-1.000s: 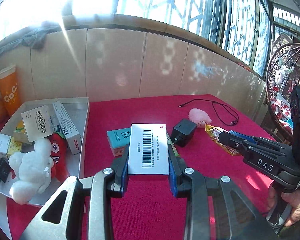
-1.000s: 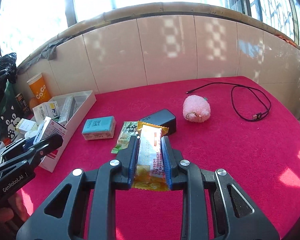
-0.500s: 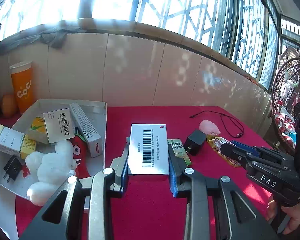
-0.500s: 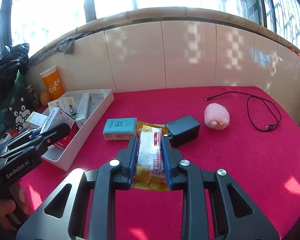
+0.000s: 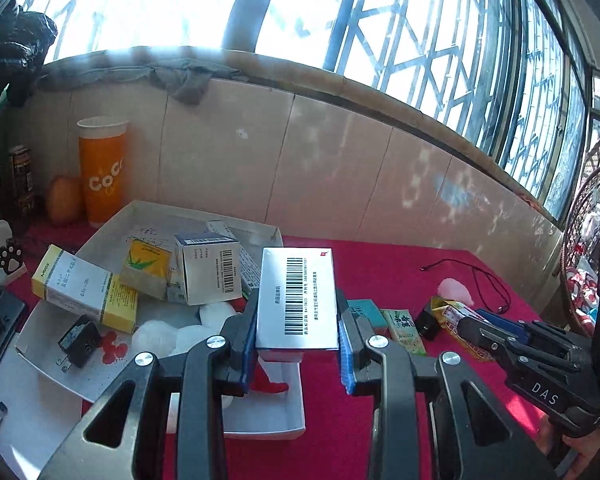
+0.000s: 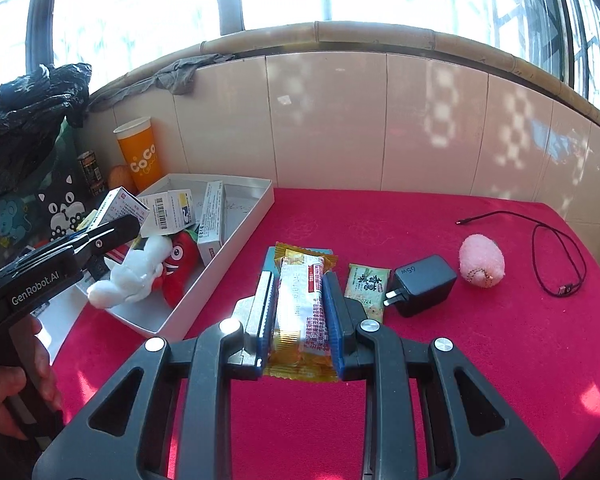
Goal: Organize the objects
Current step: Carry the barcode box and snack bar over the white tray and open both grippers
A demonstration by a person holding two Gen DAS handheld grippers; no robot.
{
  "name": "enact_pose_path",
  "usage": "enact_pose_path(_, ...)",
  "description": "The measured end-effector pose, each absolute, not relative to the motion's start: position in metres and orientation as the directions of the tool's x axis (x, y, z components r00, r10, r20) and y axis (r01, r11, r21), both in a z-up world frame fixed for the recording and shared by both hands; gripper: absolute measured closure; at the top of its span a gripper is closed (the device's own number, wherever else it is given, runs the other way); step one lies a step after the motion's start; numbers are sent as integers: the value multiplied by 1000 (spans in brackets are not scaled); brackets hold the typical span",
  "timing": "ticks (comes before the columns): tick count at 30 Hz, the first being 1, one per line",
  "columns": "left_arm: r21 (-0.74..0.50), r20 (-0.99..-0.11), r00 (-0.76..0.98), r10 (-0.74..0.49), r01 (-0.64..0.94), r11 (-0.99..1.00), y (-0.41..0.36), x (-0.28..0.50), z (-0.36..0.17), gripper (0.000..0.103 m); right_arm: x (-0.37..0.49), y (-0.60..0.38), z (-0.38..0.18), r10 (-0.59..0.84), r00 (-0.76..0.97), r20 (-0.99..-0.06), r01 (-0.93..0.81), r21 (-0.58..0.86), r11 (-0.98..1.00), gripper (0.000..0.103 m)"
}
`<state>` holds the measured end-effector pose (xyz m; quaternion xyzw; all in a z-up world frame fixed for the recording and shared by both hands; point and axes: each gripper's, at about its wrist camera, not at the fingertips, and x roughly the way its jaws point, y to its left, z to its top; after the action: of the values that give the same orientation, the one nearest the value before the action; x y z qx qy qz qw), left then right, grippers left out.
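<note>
Left gripper (image 5: 298, 334): pinching a barcoded white box (image 5: 297, 298), held over the white tray's (image 5: 260, 426) near corner.
Right gripper (image 6: 298, 320): clamped on a yellow snack packet (image 6: 302, 308) above the red tabletop (image 6: 480, 360).
Tray contents: medicine boxes (image 5: 206, 268), white plush (image 6: 130, 276), red chilli toy (image 6: 178, 266).
Tabletop centre: black charger (image 6: 422, 286), green sachet (image 6: 367, 286), pink plush (image 6: 482, 260).
Far right edge: black cable (image 6: 556, 248).

The orange cup (image 6: 139, 157) by the wall reads "CoCo". The black charger (image 6: 422, 285) on the tabletop is marked "65W". The green sachet (image 6: 367, 285) beside it ends in "0724"; its larger characters are too small to read. The left claw's (image 6: 112, 236) arm bears "GenRobot.AI", the right claw's (image 5: 462, 326) arm "DAS". A yellow-and-white box (image 5: 85, 288) in the tray says "MERCK". The held white box (image 5: 297, 298) carries a barcode, its digits unreadable.
</note>
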<state>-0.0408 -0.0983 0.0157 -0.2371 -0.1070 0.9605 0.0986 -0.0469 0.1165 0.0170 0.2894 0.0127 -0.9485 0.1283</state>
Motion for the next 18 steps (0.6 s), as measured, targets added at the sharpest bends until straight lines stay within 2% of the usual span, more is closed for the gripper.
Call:
enact_pose_path(11, -310, -430, -895, 120, 21, -950, -178, -44, 13, 71, -70, 71, 30, -317, -768, -557, 344, 60, -937, 80)
enact_pose_path(18, -335, -451, -881, 146, 16, -942, -203, -70, 11, 71, -108, 39, 36, -363, -731, -578, 379, 99, -920, 80)
